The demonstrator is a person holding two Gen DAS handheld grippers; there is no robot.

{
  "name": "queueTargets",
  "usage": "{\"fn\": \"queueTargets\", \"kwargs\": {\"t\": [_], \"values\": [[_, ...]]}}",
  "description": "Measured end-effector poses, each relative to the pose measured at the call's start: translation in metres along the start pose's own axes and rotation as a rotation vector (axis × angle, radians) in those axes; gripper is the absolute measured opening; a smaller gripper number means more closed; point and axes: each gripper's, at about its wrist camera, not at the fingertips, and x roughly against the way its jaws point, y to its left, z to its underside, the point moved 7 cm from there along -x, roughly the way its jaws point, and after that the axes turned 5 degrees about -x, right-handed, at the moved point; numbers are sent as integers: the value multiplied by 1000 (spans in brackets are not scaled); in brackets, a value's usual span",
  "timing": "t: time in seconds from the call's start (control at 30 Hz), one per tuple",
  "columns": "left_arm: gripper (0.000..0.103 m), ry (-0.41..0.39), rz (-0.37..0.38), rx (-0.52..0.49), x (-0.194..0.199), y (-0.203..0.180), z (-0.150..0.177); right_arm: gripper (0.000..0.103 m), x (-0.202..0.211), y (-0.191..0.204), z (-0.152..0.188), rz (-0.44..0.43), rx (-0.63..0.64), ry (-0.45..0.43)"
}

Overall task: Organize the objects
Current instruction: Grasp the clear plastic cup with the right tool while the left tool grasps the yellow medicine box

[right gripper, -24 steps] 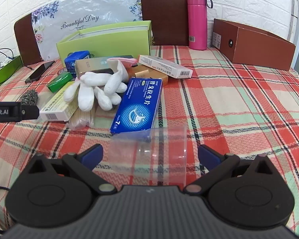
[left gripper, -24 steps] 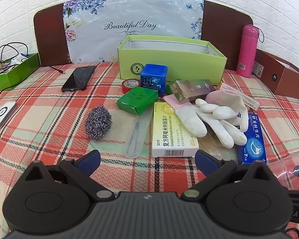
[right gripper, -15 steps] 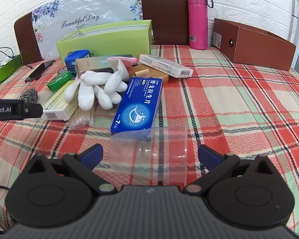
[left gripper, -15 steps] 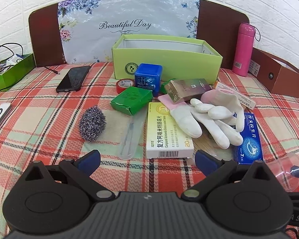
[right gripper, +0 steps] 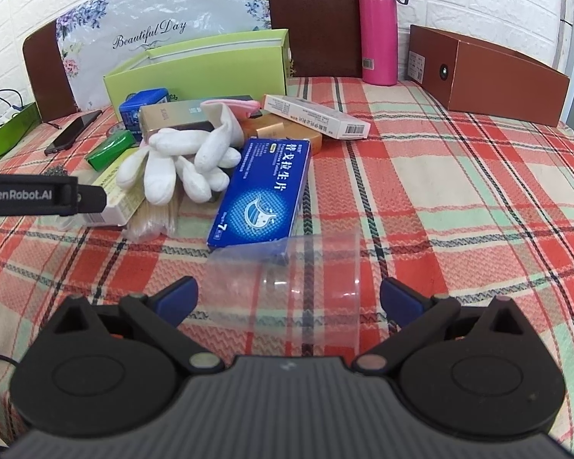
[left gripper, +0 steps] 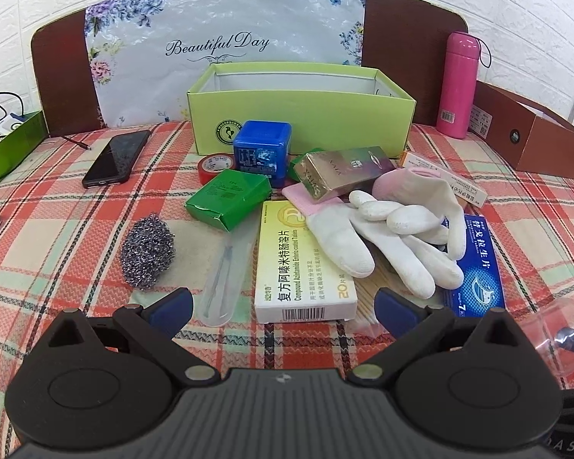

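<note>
My left gripper (left gripper: pixel 283 300) has crept toward the clutter mid-cloth; both jaws spread, empty. Plaid tablecloth (right gripper: pixel 459 176), white brick wall (left gripper: pixel 516 4). "Beautiful Day" bag (left gripper: pixel 218 44); green box (left gripper: pixel 302 122) at the back edge.

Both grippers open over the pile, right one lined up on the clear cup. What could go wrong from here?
1. The clear plastic cup lies on its side between the open right gripper fingers; thin walls may buckle or it may roll away.
2. The cup's base overlaps the blue medicine box, which may get dragged.
3. The white gloves drape over neighbouring boxes; the left gripper could snag them.
</note>
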Motion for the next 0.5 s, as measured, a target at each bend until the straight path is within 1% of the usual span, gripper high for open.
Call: {"fn": "queueTargets", "kwargs": {"t": [0.2,0.3,0.5], "values": [[103,21,-7,-4,-21,-2,-4,103,-7,0,1,-7,-8,18],[103,47,-19,-9,-37,-1,-6,103,-10,1,1,-19,-13,21],[103,78,-21,32,-56,13,-6,103,-15,1,-1,-29,-15,17]]}}
